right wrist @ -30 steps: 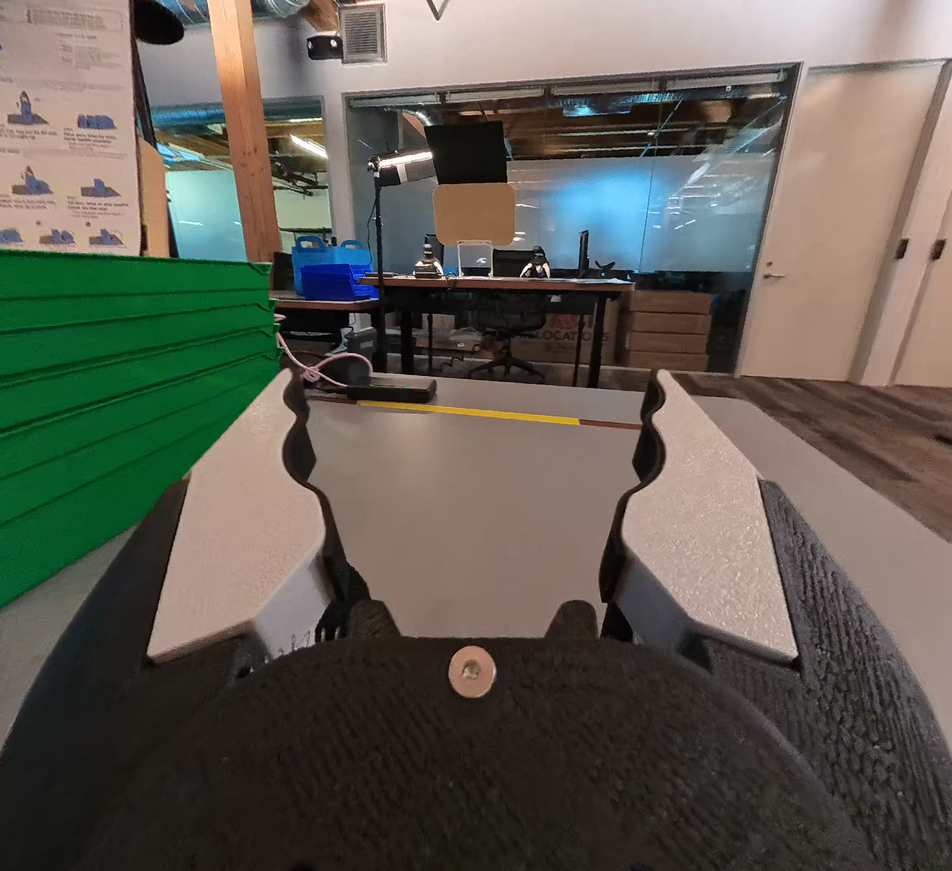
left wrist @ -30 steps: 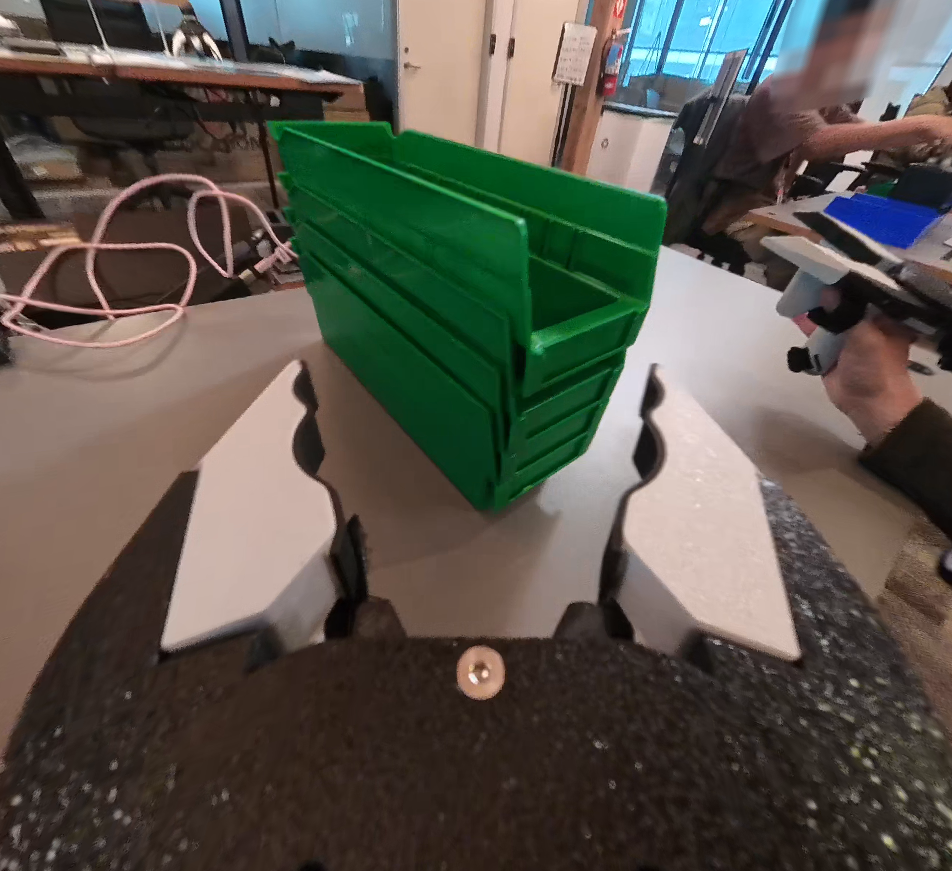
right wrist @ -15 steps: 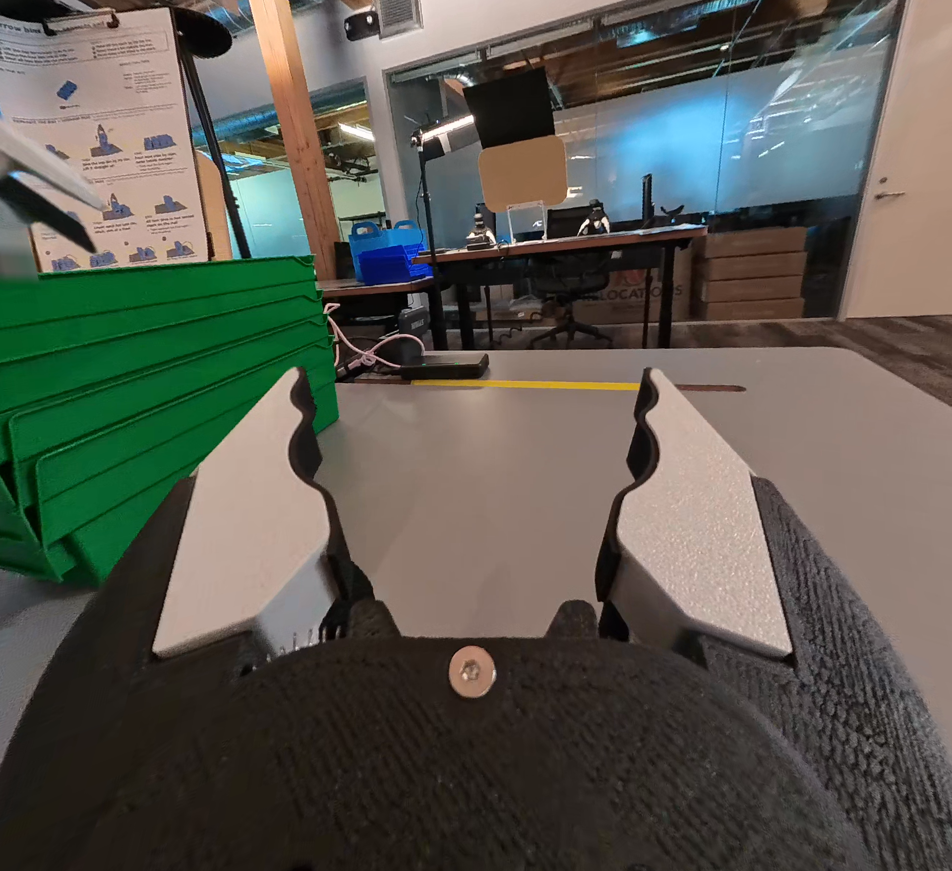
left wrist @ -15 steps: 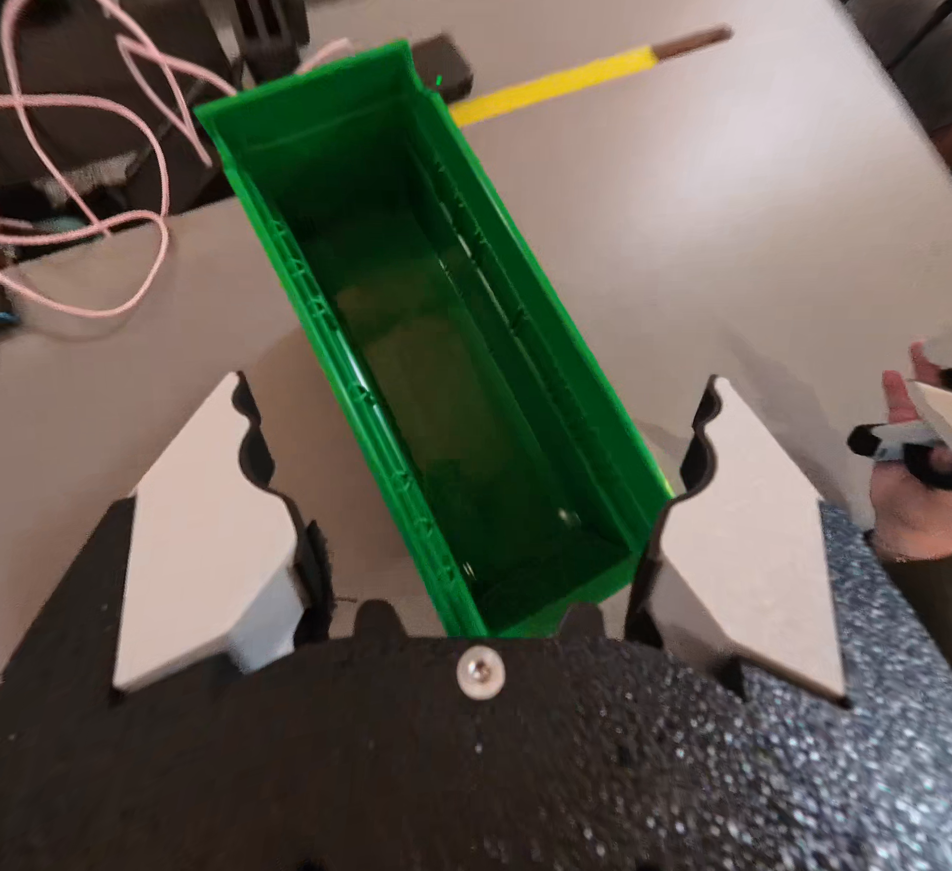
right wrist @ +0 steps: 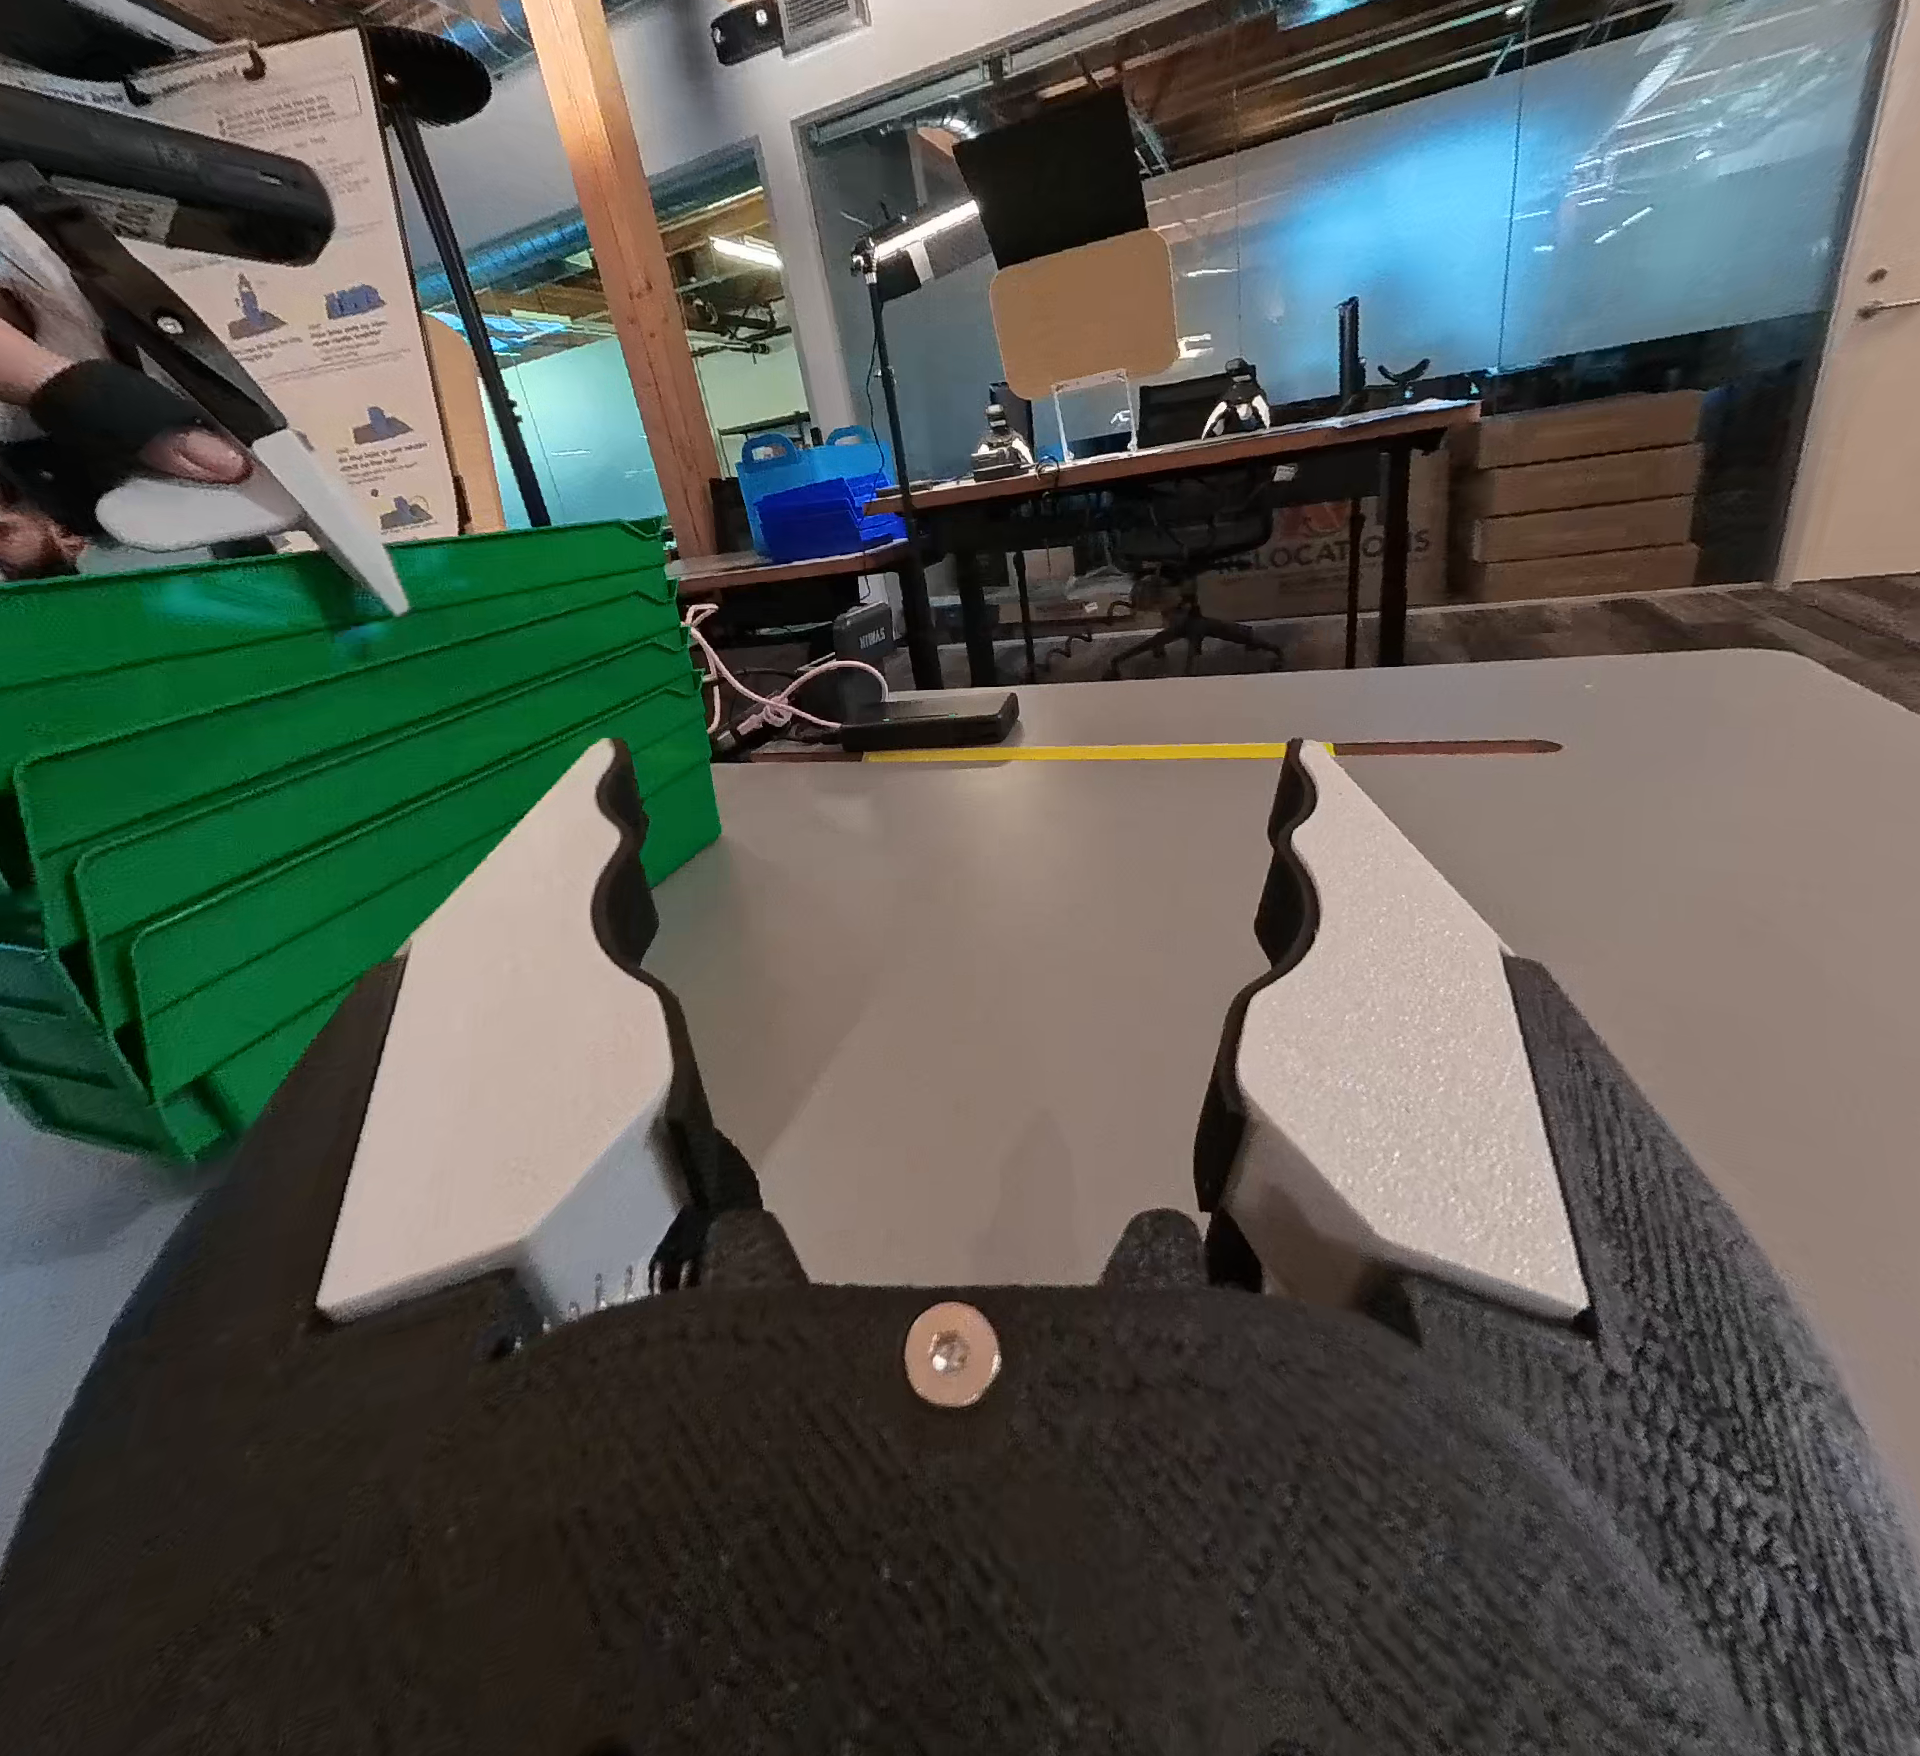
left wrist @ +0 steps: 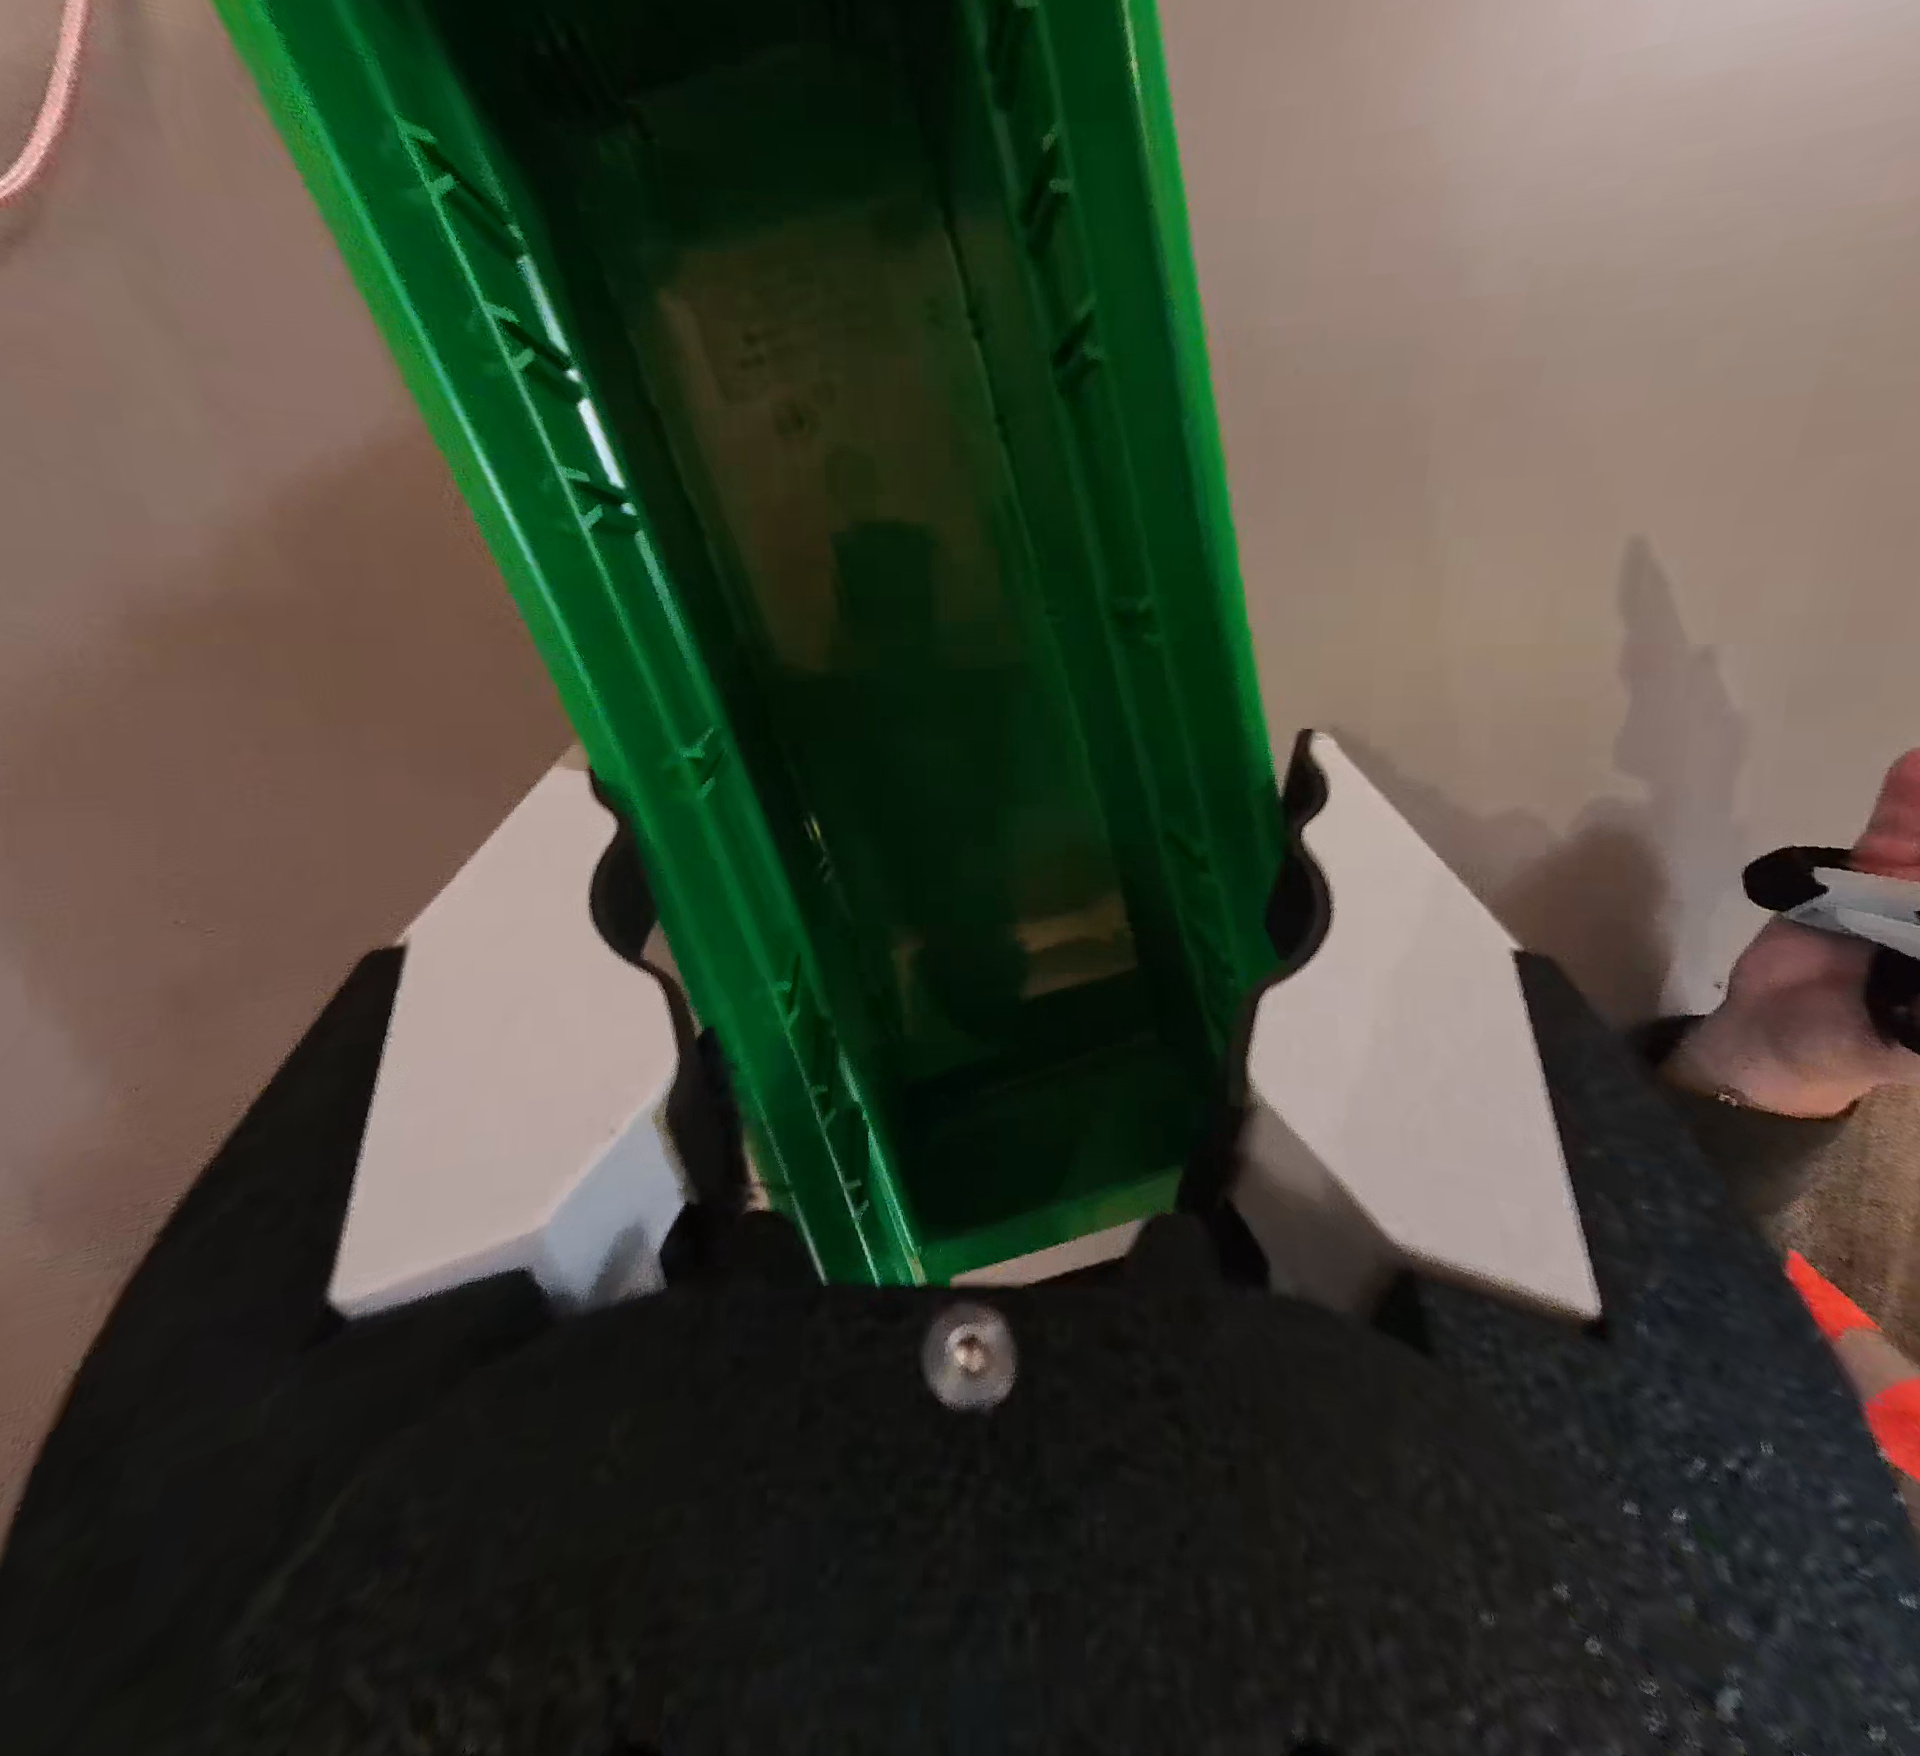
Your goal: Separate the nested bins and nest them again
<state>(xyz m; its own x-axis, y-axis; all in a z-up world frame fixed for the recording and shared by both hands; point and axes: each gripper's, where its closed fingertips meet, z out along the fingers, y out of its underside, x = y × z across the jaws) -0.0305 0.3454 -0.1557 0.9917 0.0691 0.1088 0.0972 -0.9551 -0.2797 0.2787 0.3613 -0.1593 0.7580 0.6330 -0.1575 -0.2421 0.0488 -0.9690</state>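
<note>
Left hand-held gripper [left wrist: 945, 885] straddles the green bins [left wrist: 727, 356] (contact unclear) — right hand-held gripper [right wrist: 951, 859] gapes.

green bins [left wrist: 852, 563]: far end cut off | lower bins hidden, left wrist view

We carry each hand-held gripper [right wrist: 945, 885] alike: speckled black body, wavy-edged pale grey fingers [right wrist: 1382, 1031], one silver screw [right wrist: 952, 1357].
</note>
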